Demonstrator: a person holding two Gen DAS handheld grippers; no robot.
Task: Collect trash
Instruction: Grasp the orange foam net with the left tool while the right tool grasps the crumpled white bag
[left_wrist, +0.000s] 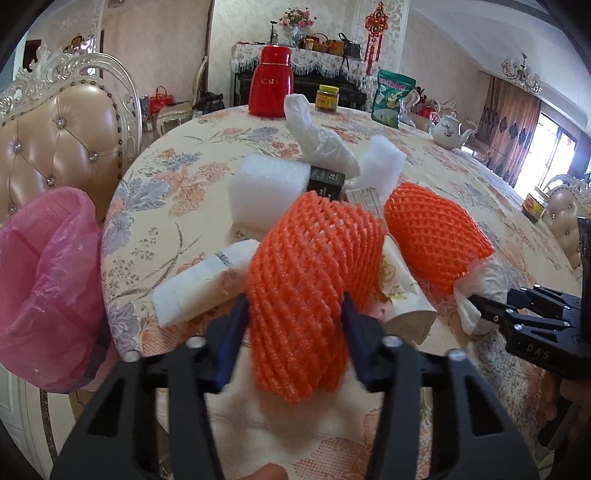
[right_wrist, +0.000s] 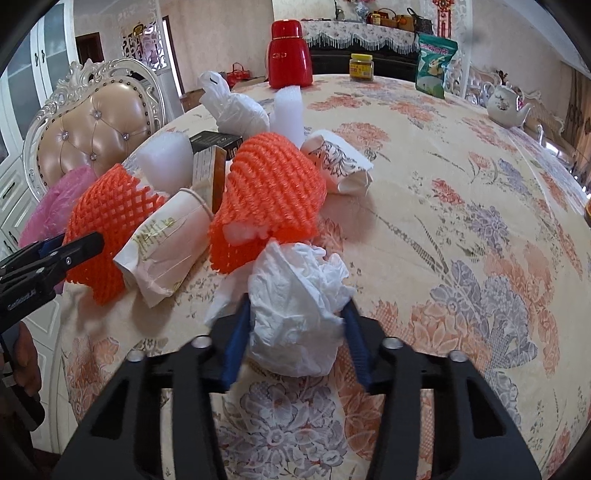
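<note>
A round table (right_wrist: 461, 206) under a flowered cloth fills the room in front of me, with a red thermos (left_wrist: 271, 83), a yellow-lidded jar (left_wrist: 327, 98), a green snack bag (left_wrist: 391, 98) and a white teapot (left_wrist: 448, 131) standing at its far side, well beyond both claws. My left claw (left_wrist: 293, 308) is clamped on an orange foam net (left_wrist: 312, 288) — its blue pads press into the mesh from both sides. Just past that net lie a flattened paper cup (left_wrist: 404, 295), a white foam block (left_wrist: 266, 186) and a small black box (left_wrist: 327, 182); a second orange net (left_wrist: 436, 229) sits ahead and to the right of this claw. Off to its left, beside the table edge, a pink bag (left_wrist: 51, 288) gapes open in front of a padded chair (left_wrist: 59, 144). My right claw (right_wrist: 295, 317) grips a crumpled white tissue (right_wrist: 295, 310), pads squeezing its sides, at the near end of the trash heap, which spreads ahead and to the left of it — a twisted white plastic bag (right_wrist: 236, 107) lies at its far end.
</note>
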